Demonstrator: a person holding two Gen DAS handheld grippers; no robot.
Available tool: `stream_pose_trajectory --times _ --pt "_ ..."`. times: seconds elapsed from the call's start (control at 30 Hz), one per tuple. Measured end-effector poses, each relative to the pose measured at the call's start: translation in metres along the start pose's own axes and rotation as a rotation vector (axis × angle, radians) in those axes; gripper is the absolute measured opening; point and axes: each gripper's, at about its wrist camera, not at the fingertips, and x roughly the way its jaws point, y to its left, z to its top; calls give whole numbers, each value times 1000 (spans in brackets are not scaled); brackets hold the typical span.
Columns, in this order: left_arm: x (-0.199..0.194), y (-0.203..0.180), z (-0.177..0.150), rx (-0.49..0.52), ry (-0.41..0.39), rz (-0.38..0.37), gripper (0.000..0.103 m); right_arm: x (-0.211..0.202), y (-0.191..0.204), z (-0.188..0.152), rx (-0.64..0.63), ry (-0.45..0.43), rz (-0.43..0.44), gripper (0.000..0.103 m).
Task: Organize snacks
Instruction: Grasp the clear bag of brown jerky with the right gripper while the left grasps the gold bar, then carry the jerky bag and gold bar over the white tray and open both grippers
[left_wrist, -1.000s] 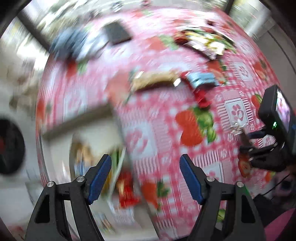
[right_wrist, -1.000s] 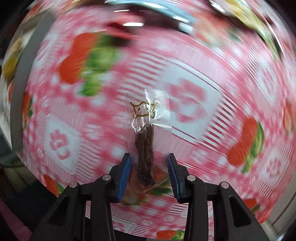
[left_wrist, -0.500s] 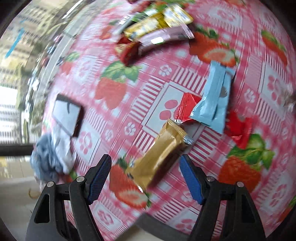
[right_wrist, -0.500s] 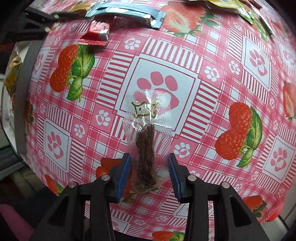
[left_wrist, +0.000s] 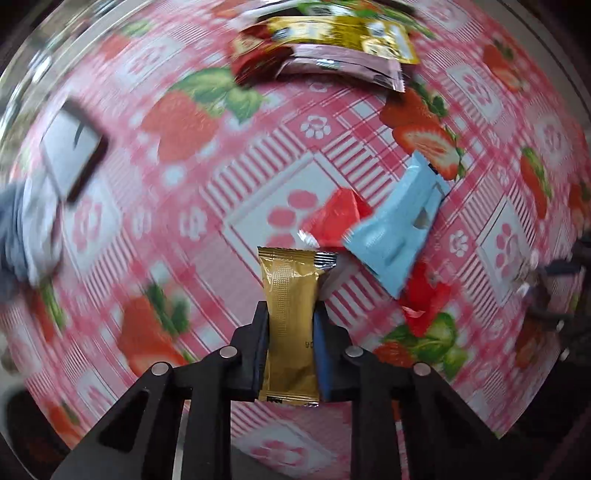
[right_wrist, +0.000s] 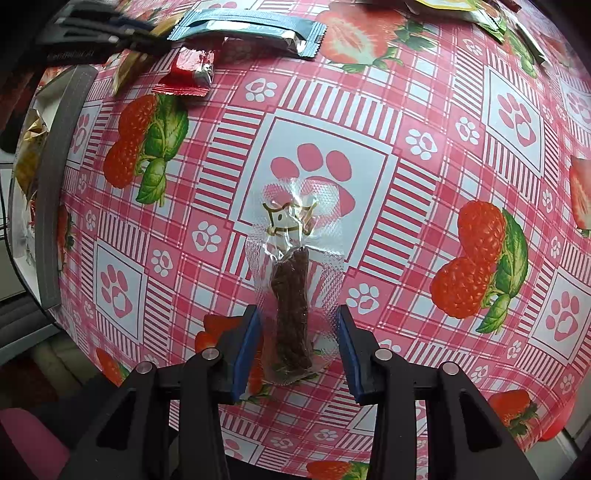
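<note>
Left wrist cam: your left gripper (left_wrist: 290, 325) just clamped onto the gold snack bar (left_wrist: 290, 314), above the tablecloth (left_wrist: 177, 177). Right wrist cam: your right gripper (right_wrist: 298, 328) is pinching the clear jerky packet (right_wrist: 295, 291) over the cloth.

Bright, even daylight — left view motion-blurred, right sharp; fisheye bending edges, glare perhaps on foil.
</note>
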Motion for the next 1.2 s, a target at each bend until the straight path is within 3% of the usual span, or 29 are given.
stream_pose_trajectory --times 0.1,0.33,0.57,0.67,0.9,1.2 --pt "1 -19 -30 -113 -3 -22 24 -1 11 0 -2 1 -15 42" --pt "4 -75 -113 -263 28 -75 24 8 27 -1 -20 6 -62 44" --pt "7 -98 -142 -272 23 -57 24 13 38 -1 -20 10 -93 43" --pt "3 -93 -144 -333 2 -118 24 11 35 -3 26 22 -41 41" --pt "-22 -48 -161 -423 -77 -155 24 6 32 -11 148 31 72 41" --pt "-69 -47 -194 -478 -140 -138 24 -16 62 1 109 2 100 41"
